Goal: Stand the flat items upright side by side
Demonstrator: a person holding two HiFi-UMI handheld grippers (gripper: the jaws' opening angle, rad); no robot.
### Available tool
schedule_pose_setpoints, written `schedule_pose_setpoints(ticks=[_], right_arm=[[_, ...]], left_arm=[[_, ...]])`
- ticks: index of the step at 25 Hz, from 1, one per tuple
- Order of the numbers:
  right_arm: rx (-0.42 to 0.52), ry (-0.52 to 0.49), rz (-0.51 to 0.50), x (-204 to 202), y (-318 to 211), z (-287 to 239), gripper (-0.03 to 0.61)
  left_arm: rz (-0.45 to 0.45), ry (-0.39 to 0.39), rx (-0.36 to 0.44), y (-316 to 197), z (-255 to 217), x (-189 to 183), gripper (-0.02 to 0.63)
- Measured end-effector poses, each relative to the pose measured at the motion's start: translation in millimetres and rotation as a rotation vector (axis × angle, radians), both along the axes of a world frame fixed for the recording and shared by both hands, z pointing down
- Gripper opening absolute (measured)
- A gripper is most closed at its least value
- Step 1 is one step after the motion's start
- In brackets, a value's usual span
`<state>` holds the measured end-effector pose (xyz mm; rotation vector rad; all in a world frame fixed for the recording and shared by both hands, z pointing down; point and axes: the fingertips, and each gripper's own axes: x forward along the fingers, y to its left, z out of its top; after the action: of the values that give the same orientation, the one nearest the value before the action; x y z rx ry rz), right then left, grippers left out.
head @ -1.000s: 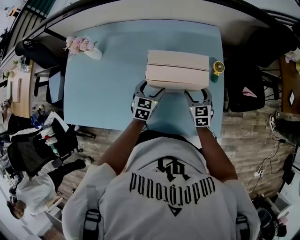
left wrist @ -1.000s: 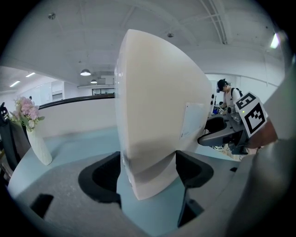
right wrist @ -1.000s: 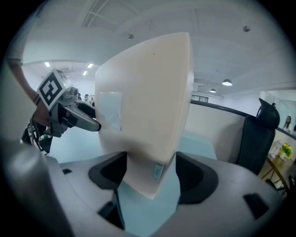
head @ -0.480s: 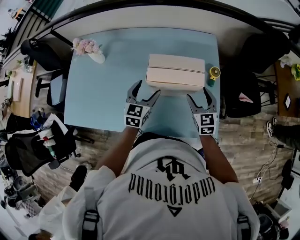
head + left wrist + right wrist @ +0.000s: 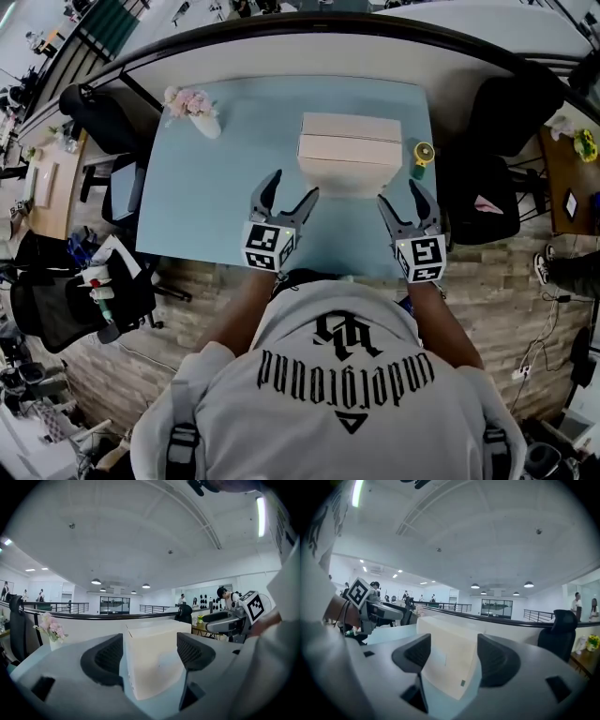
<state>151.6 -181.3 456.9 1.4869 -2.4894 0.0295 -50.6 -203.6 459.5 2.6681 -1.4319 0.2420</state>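
Seemingly the standing step is done: two boxes [image 5: 349, 150] stand upright, touching side by side, on the table [image 5: 216, 197]. The left gripper [image 5: 292, 185] and right gripper [image 5: 399, 192] hover just clear, jaws apart and empty, the right's having just closed slightly. Next likely calls only for a steadiness check.

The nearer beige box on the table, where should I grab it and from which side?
Likely its two short ends, pinched across the thickness: left tool from the left end, right tool from the right. The nearer beige box stands on its long edge with the other box close behind, so the back face is blocked.
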Motion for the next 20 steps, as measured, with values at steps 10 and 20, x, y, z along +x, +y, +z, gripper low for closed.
schedule_pose_setpoints(ticks=[10, 20], right_arm=[[0.074, -0.032, -0.054, -24.1, 46.0, -49.5, 0.125], [0.102, -0.020, -0.109, -95.4, 120.2, -63.7, 0.005]], left_arm=[[0.042, -0.044, 0.082, 52.4, -46.1, -18.5, 0.069], [0.145, -0.016, 0.129, 114.0, -71.4, -67.3, -0.002]])
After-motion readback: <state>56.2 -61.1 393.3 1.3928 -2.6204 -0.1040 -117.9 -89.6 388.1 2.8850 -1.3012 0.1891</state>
